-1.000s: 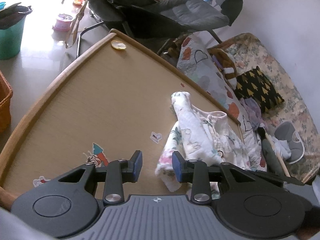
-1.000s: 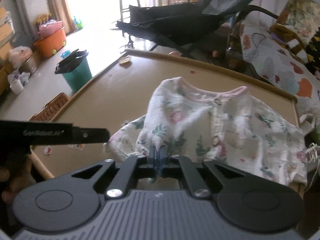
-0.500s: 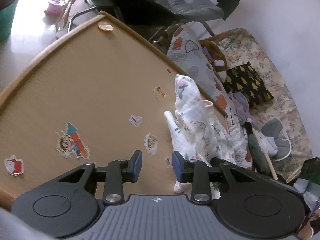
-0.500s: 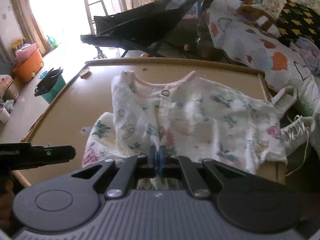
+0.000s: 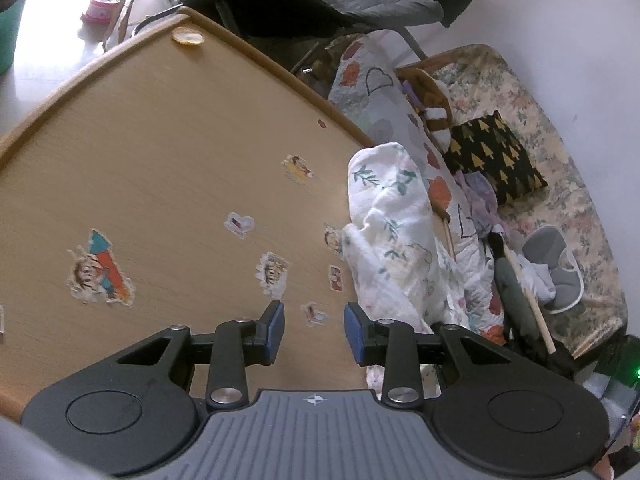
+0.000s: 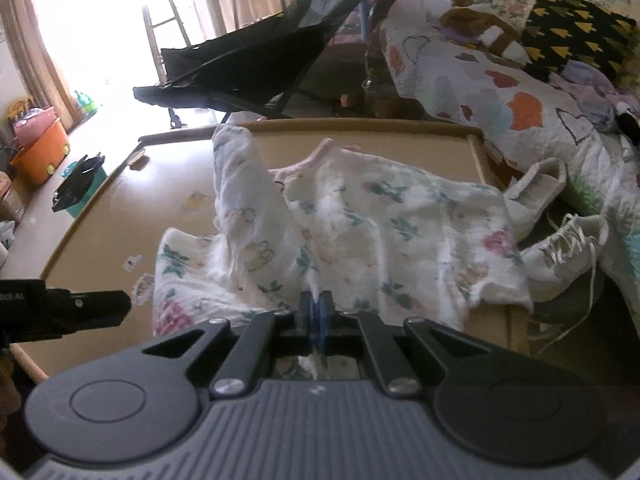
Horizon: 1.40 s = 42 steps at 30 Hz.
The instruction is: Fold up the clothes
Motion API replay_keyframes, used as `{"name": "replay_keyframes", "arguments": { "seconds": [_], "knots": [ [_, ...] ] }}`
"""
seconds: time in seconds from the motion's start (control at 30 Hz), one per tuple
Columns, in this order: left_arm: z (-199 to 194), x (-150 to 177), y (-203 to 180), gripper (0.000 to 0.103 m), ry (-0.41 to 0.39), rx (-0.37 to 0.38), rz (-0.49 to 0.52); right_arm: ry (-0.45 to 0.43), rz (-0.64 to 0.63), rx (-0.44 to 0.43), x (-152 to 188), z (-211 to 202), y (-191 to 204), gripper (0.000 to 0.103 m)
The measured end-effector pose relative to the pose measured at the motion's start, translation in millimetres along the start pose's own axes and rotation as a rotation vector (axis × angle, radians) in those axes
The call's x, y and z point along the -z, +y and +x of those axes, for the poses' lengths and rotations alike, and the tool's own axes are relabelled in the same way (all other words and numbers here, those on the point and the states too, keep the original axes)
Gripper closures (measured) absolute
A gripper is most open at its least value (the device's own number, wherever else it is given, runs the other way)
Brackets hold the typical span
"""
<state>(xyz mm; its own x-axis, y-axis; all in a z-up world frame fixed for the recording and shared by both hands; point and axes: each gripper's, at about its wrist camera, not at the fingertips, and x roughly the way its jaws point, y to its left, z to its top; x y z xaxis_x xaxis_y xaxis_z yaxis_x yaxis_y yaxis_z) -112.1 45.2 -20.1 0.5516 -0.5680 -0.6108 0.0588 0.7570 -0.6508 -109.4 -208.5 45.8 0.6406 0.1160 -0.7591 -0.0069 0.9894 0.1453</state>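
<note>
While I am looking along both grippers, these lines are giving the scene.

Surface: I am seeing a light wooden table (image 5: 160,152) with a raised, rounded rim, and cartoon stickers (image 5: 102,270) are dotting its top.

Garment: a white floral baby top (image 6: 360,224) is lying rumpled on the table, its far side drooping over the edge nearest the sofa, one part bunching up into a peak.

Right gripper (image 6: 317,314): I am pinching the near hem of the floral baby top, the blue pads pressing together on the cloth.

Left gripper (image 5: 314,332): I am holding it partly open over bare table and stickers, gripping nothing, with the garment just beside its right finger.

Room, far side: a dark folding recliner chair (image 6: 260,68) is standing beyond the table, with bright window light washing out the floor behind it.

Room, right side: a sofa with a heart-patterned quilt (image 6: 500,92) and a black cushion with yellow trees (image 6: 576,36) is sitting alongside the table; white sneakers (image 6: 560,248) are lying between them.

Room, left side: an orange bin (image 6: 42,152) and a green bucket (image 5: 10,28) are resting on the floor.
</note>
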Motion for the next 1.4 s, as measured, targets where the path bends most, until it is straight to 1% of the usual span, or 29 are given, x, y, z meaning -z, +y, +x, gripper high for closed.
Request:
{"name": "replay_keyframes", "arguments": {
  "seconds": [0.13,0.43,0.6,0.73,0.83,1.03,1.2,1.33,1.4],
  "knots": [
    [9.9,2.0,-9.2,0.067,0.005,0.014,-0.020,0.009,-0.001,0.007,6.1,4.3,-7.9,0.100],
    [37.8,2.3,-36.1,0.067,0.021,-0.018,0.003,-0.017,-0.103,0.013,12.0,4.0,-5.7,0.099],
    [43.5,-0.8,-58.3,0.067,0.003,0.014,0.027,-0.036,-0.152,0.021,13.7,2.6,-4.6,0.099],
    [49.5,-0.9,-76.3,0.067,0.007,0.042,0.050,-0.049,-0.174,0.025,13.9,1.3,-5.1,0.099],
    [56.3,0.1,-88.2,0.067,0.019,0.045,0.074,-0.057,-0.185,0.027,13.7,0.1,-5.7,0.099],
    [68.5,0.7,-97.5,0.067,0.019,-0.010,0.086,-0.066,-0.193,0.029,14.2,-0.9,-8.3,0.099],
    [66.7,-3.6,-86.3,0.067,-0.018,-0.080,0.020,-0.065,-0.194,0.033,15.1,-0.2,-10.3,0.099],
    [67.0,-8.0,-80.5,0.067,-0.017,-0.097,-0.025,-0.066,-0.200,0.037,15.5,0.2,-10.4,0.099],
    [67.0,-8.6,-78.2,0.061,-0.018,-0.107,-0.068,-0.066,-0.204,0.038,15.6,0.3,-10.0,0.099]
  ]
}}
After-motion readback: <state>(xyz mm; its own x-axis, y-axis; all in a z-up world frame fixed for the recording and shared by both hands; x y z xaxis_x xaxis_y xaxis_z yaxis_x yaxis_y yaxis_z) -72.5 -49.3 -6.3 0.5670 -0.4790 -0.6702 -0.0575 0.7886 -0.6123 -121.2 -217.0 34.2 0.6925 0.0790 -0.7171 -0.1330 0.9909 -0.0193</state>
